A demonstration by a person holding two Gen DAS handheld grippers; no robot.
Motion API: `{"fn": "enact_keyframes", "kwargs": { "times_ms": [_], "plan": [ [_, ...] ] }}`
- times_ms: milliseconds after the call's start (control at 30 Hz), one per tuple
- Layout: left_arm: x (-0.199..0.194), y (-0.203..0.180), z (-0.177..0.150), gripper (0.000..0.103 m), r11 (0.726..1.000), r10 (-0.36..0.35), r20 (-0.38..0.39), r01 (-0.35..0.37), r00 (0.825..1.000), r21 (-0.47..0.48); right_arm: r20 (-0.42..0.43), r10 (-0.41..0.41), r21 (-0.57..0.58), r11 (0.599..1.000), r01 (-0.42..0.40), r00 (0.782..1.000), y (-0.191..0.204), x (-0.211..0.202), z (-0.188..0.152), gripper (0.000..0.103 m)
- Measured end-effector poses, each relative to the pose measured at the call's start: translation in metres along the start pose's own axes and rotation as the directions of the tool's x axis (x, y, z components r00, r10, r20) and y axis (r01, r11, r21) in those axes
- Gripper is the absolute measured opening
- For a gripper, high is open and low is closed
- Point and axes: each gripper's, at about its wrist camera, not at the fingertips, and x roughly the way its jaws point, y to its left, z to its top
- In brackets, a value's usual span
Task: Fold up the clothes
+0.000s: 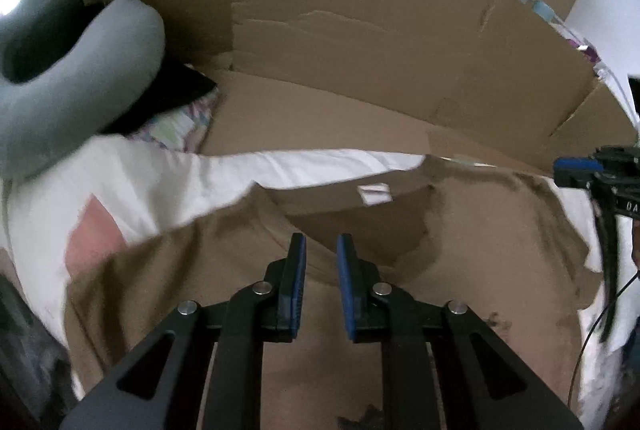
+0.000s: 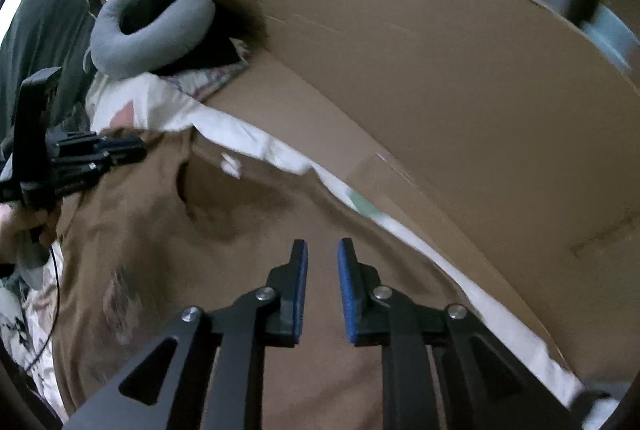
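A brown T-shirt (image 1: pixel 480 238) (image 2: pixel 168 230) lies spread out, front up, its neck opening and white label (image 1: pixel 374 192) (image 2: pixel 232 164) facing the cardboard. Under it lies a white garment (image 1: pixel 160 186) (image 2: pixel 256 138) with a pink patch. My left gripper (image 1: pixel 321 242) hovers over the collar area, its jaws slightly apart with nothing between them. Over the shirt's right part, my right gripper (image 2: pixel 322 246) is likewise a little open and empty. Each gripper shows at the edge of the other's view: the right gripper (image 1: pixel 580 170) and the left gripper (image 2: pixel 100 150), held by a hand (image 2: pixel 24 226).
Flattened cardboard (image 1: pixel 400 70) (image 2: pixel 440 90) stands behind the clothes like a wall. A grey neck pillow (image 1: pixel 80 70) (image 2: pixel 148 30) rests on dark and patterned fabric at the far left. A thin black cable (image 2: pixel 56 294) hangs by the left hand.
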Motion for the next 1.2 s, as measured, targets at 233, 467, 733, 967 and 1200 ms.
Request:
{"fn": "enact_keyframes", "kwargs": {
  "times_ms": [233,467,733,967,1200],
  "plan": [
    [-0.04,-0.038,-0.023,0.075,0.998,-0.013,0.085,0.018,0.996,-0.052,-0.01,-0.082,0.092,0.992,0.083,0.997,-0.057,-0.048,-0.055,0.018],
    [-0.052,-0.07,-0.047,0.075,0.998,-0.047,0.032,0.048,0.998,-0.043,0.02,-0.115,0.255,0.961,0.106,0.993,-0.102,-0.067,-0.117,0.018],
    [-0.047,-0.088,-0.078,0.077,0.994,-0.081,-0.032,0.079,0.996,-0.072,-0.05,-0.15,0.363,0.918,0.158,0.987,-0.13,-0.053,-0.178,0.019],
    [-0.037,-0.105,-0.094,0.083,0.992,-0.119,-0.081,0.115,0.99,-0.052,-0.111,-0.192,0.375,0.9,0.221,0.975,-0.139,-0.042,-0.203,0.041],
    [-0.028,-0.104,-0.108,0.083,0.989,-0.134,-0.114,0.126,0.984,-0.078,-0.125,-0.174,0.422,0.882,0.211,0.977,-0.149,-0.029,-0.217,0.042]
  ]
}}
